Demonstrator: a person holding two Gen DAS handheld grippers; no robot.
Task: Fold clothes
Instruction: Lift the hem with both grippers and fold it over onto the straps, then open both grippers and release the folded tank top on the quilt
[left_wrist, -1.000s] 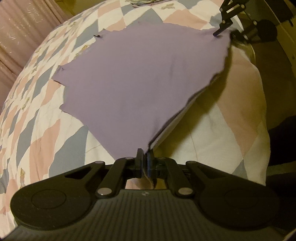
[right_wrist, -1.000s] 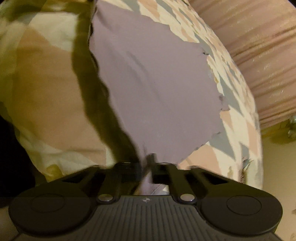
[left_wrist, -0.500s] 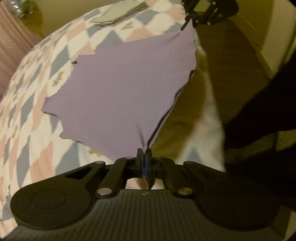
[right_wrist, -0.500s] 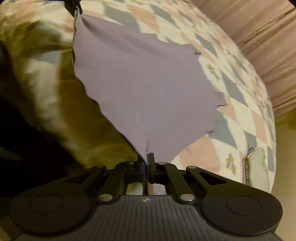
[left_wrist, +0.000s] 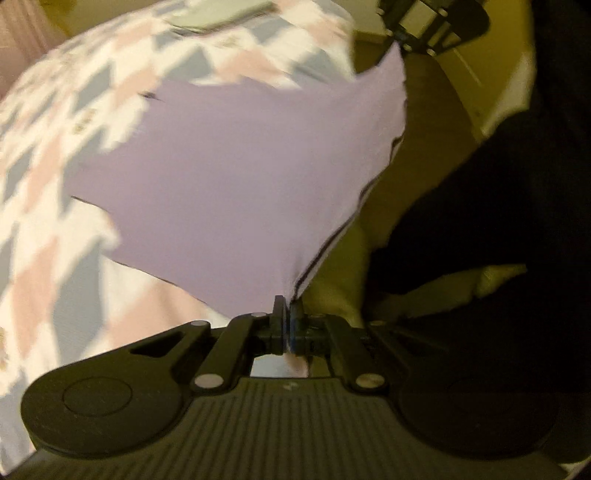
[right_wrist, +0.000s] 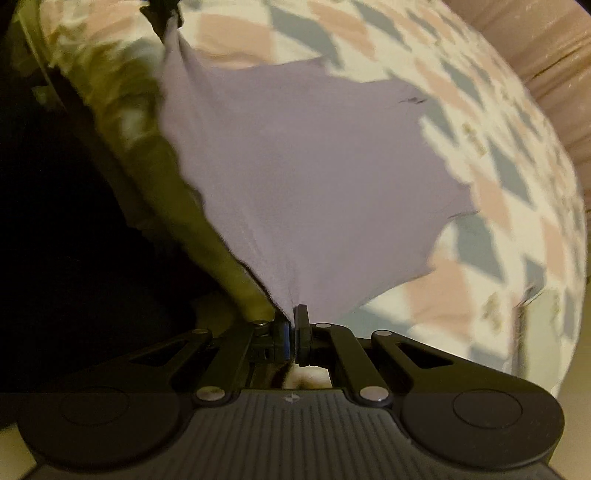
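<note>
Garment: a plain lilac knit garment (left_wrist: 236, 177), stretched between the two grippers; its near edge is lifted off the bed while the far part lies on the quilt
Left gripper: the black two-finger left gripper (left_wrist: 287, 314) has its jaws pressed together on one corner of the lilac cloth, which fans out from the pinch
Right gripper: the black two-finger right gripper (right_wrist: 292, 325) is likewise clamped on the other corner (from the left wrist view it shows at top right, with the cloth hanging from it)
Edge between them: the hem runs taut from one pinch to the other, over the bedside, with a dark line along it
Bed: a quilt of pink, grey-blue and white diamonds (right_wrist: 480, 177) lies under the garment's far part
Also on the quilt: a flat grey-green folded item (left_wrist: 221, 16), near the far edge, well apart from the lilac cloth
Backdrop: a pinkish pleated curtain (right_wrist: 546, 62) beyond the bed
Sharpness: both views are smeared by motion, so fine detail cannot be told
</note>
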